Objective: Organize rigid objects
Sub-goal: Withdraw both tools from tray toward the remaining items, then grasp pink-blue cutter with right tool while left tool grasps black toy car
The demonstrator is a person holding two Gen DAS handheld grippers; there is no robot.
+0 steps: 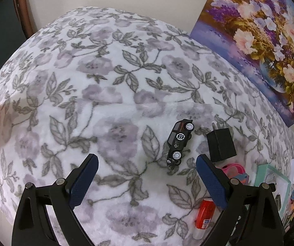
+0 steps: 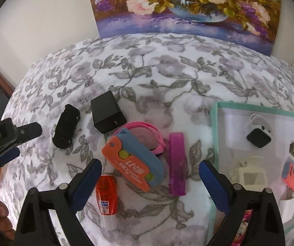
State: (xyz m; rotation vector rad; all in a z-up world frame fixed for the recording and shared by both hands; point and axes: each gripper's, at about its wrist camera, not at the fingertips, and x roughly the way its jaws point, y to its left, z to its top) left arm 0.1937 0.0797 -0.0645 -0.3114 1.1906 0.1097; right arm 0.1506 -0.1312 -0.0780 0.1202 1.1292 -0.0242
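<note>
Both sets of tongs hang wide open and empty: the right tongs [image 2: 150, 173] over the orange-and-blue gadget [image 2: 133, 160] atop the pink band [image 2: 147, 131], left of the mint tray [image 2: 214, 135]. Closing now might snag that band or nudge the purple stick [image 2: 176, 164]; the left tongs [image 1: 147, 169] hover near the toy car [image 1: 178, 143].
</note>
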